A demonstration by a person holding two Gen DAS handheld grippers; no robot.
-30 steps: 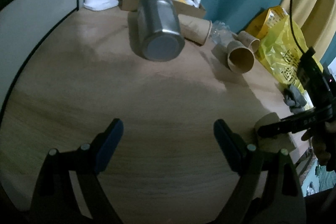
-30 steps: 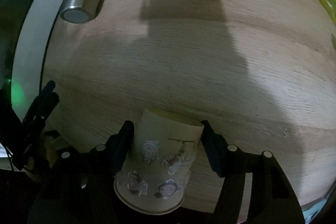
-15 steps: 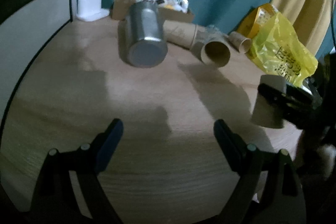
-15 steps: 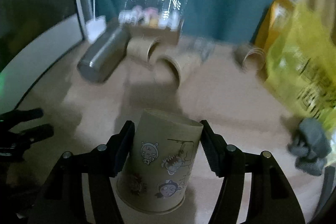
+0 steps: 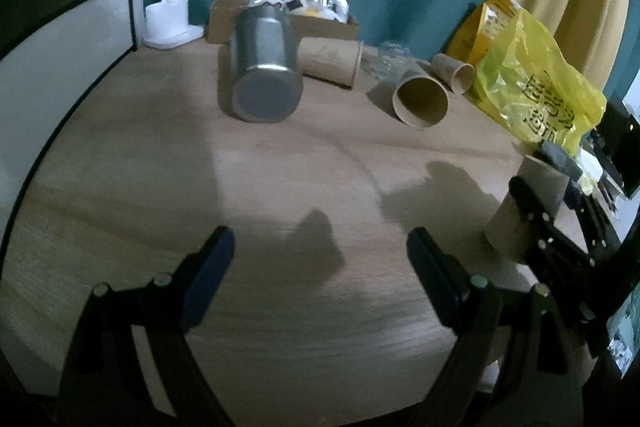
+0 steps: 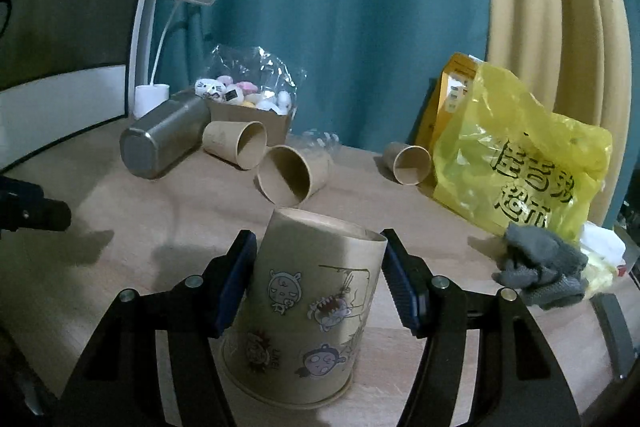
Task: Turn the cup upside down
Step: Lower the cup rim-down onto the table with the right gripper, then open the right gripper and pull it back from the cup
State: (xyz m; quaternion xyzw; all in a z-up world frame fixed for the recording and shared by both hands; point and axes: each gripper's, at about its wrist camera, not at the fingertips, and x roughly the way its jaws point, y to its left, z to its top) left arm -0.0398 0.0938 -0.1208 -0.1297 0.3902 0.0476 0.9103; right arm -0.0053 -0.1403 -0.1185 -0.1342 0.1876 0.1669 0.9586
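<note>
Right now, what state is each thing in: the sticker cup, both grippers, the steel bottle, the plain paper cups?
sticker cup: upside down, wide rim lowest, tilted, held
right gripper: shut on the sticker cup
left gripper: open, holding nothing
steel bottle: lying on its side
plain paper cups: three, lying on their sides

At my ten o'clock a steel flask (image 6: 162,139) lies beside three tipped paper cups (image 6: 289,175); a yellow bag (image 6: 520,163) (printed lettering) and grey cloth (image 6: 540,277) sit at two.
</note>
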